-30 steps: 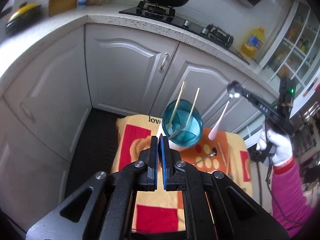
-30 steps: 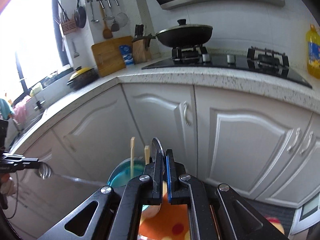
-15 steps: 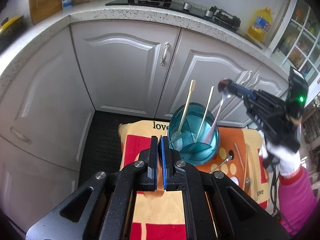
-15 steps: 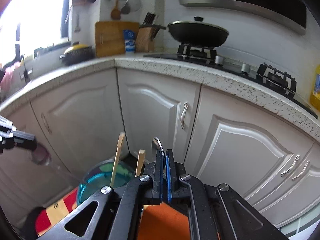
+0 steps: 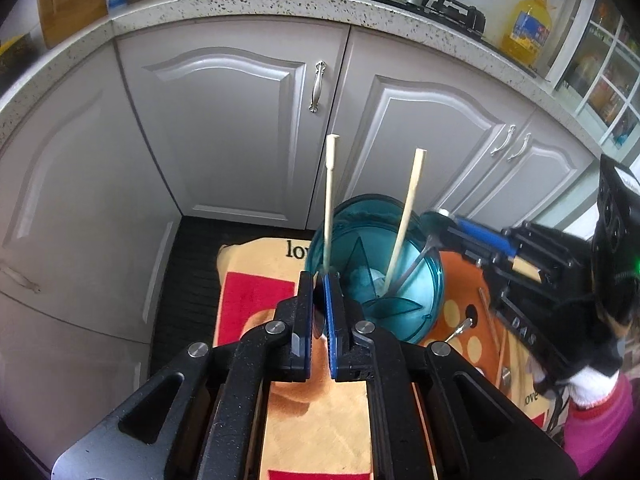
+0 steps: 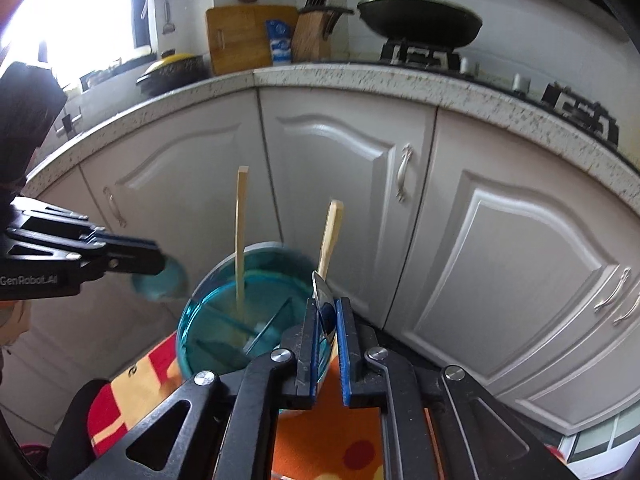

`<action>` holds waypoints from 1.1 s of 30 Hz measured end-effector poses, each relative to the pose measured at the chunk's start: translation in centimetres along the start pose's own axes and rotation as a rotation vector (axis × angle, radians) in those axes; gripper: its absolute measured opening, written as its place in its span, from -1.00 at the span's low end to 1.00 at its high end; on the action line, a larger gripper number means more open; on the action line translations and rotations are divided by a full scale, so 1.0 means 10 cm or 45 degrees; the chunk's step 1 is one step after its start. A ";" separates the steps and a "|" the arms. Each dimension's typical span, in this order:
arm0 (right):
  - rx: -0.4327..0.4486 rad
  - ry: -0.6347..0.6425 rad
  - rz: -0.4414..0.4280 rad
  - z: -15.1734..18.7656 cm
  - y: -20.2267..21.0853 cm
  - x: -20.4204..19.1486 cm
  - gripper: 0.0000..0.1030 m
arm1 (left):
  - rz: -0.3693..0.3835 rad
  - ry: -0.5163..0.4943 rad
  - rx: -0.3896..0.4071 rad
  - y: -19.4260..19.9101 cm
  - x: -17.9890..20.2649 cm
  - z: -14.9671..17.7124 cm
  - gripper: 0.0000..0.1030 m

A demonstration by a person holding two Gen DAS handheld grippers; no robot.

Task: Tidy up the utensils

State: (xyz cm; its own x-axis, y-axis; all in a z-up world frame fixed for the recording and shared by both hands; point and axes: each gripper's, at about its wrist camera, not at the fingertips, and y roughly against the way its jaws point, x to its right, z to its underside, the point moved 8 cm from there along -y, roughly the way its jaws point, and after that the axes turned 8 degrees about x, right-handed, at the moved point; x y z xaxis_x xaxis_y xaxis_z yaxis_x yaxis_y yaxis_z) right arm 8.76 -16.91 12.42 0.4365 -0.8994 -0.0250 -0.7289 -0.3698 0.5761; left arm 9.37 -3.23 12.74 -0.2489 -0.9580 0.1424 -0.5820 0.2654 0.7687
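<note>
A teal divided holder [image 5: 400, 312] [image 6: 208, 320] stands on a patterned cloth, with two wooden chopsticks [image 5: 329, 200] [image 5: 406, 216] upright in it. My right gripper [image 5: 440, 220] [image 6: 325, 304] hangs over the holder's right rim. Its jaws are opening, and a steel spoon [image 5: 408, 268] [image 6: 322, 292] stands between them bowl up, handle down inside the holder, with a gap at one pad. My left gripper [image 5: 319, 280] [image 6: 160, 264] is at the near rim. It still pinches another spoon's bowl [image 6: 160, 280] while its jaws start opening. That spoon's handle is hidden.
The cloth [image 5: 248, 300] lies on a low surface in front of grey cabinet doors [image 5: 224, 132]. On its right part lie a loose spoon [image 5: 460, 328] and chopsticks [image 5: 490, 320]. A white-gloved hand [image 5: 592, 388] with a pink sleeve holds the right gripper.
Both grippers came down to the holder. The right spoon's handle went from hanging above it to inside it. Both pairs of jaws have parted a little.
</note>
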 end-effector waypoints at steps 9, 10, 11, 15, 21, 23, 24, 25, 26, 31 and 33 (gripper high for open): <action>-0.001 -0.181 -0.089 0.06 0.14 0.10 -0.52 | 0.035 0.055 -0.033 -0.03 0.06 0.07 -0.35; 0.001 -0.185 -0.088 0.06 0.17 0.10 -0.52 | 0.040 0.063 -0.031 -0.01 0.06 0.08 -0.33; 0.001 -0.187 -0.085 0.06 0.20 0.10 -0.51 | 0.041 0.066 -0.029 0.01 0.07 0.08 -0.33; 0.002 -0.200 -0.090 0.10 0.30 0.10 -0.50 | 0.035 0.059 -0.001 0.14 0.10 0.11 -0.28; 0.006 -0.190 -0.092 0.18 0.51 0.03 -0.45 | 0.044 0.069 0.006 0.30 0.14 0.25 -0.27; 0.002 -0.185 -0.097 0.22 0.61 0.01 -0.36 | 0.076 0.086 0.026 0.39 0.16 0.31 -0.27; -0.004 -0.184 -0.101 0.25 0.66 0.01 -0.35 | 0.095 0.093 0.037 0.44 0.17 0.35 -0.27; -0.010 -0.188 -0.114 0.30 0.73 0.01 -0.34 | 0.115 0.098 0.042 0.48 0.19 0.41 -0.27; -0.012 -0.194 -0.124 0.33 0.78 0.01 -0.34 | 0.133 0.101 0.042 0.50 0.20 0.45 -0.27; -0.083 -0.246 -0.142 0.75 1.02 0.05 -0.34 | 0.218 0.127 -0.019 0.44 0.24 0.81 -0.27; -0.129 -0.268 -0.131 0.97 1.05 0.10 -0.34 | 0.247 0.168 -0.055 0.34 0.24 0.98 -0.27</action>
State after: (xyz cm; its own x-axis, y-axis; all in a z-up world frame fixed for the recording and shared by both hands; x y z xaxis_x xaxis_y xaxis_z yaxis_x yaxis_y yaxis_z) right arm -3.54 -23.98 10.56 0.3785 -0.8909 -0.2511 -0.6251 -0.4461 0.6405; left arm -0.83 -3.54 9.55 -0.2481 -0.8961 0.3680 -0.4985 0.4438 0.7447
